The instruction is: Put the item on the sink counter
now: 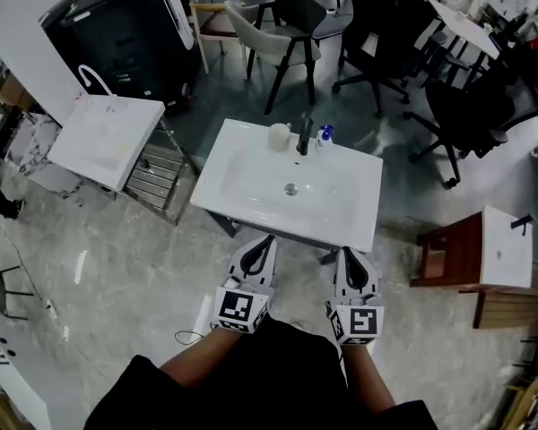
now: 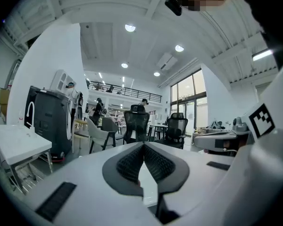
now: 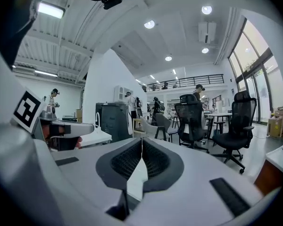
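Observation:
A white sink counter (image 1: pixel 242 164) stands in front of me, with a drain (image 1: pixel 291 188) in its basin. At its back edge a dark faucet (image 1: pixel 303 138) rises between a cream cup (image 1: pixel 279 136) and a small blue-capped bottle (image 1: pixel 324 135). My left gripper (image 1: pixel 268 238) and right gripper (image 1: pixel 348 252) hover side by side just short of the counter's near edge and point at it. Both are shut with nothing between their jaws. In the left gripper view the left gripper (image 2: pixel 144 144) shows dark pads pressed together. In the right gripper view the right gripper (image 3: pixel 141 139) looks the same.
A second white basin (image 1: pixel 108 137) on a metal stand sits to the left, with a black machine (image 1: pixel 125 30) behind it. Chairs (image 1: pixel 278 25) and black office chairs (image 1: pixel 466 115) stand beyond the counter. A wooden cabinet (image 1: pixel 448 258) with a white top is at the right.

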The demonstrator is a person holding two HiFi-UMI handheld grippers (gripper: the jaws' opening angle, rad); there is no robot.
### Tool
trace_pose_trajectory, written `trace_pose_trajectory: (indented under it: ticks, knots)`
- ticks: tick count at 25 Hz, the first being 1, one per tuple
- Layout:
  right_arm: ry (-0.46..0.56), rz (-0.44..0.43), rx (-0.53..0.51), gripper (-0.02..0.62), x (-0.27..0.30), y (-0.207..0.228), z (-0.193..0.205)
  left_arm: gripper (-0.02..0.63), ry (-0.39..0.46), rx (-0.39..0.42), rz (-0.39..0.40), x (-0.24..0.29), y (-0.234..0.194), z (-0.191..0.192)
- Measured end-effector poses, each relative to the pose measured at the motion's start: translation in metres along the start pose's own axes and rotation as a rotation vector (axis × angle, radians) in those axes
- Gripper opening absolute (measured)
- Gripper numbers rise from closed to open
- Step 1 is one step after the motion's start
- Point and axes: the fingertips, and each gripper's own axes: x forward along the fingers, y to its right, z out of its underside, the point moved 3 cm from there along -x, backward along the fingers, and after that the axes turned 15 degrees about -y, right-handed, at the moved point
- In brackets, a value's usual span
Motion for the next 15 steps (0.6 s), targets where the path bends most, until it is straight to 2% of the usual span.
trace_pose_trajectory:
  ticks: [4,6,15]
  knots:
    - [-0.007,-0.025,0.017,0.032,-0.031,0.02,0.028,0.017,0.014,-0.039,-0.054,-0.013,0.028,0.014]
    - [-0.011,-0.03,0.025,0.032,-0.043,0.03,0.037,0.017,0.009,-0.03,-0.07,-0.018,0.04,0.018]
    - [-0.003,-0.031,0.034,0.032,-0.077,0.057,0.054,0.016,0.019,0.011,-0.043,-0.03,0.088,0.02]
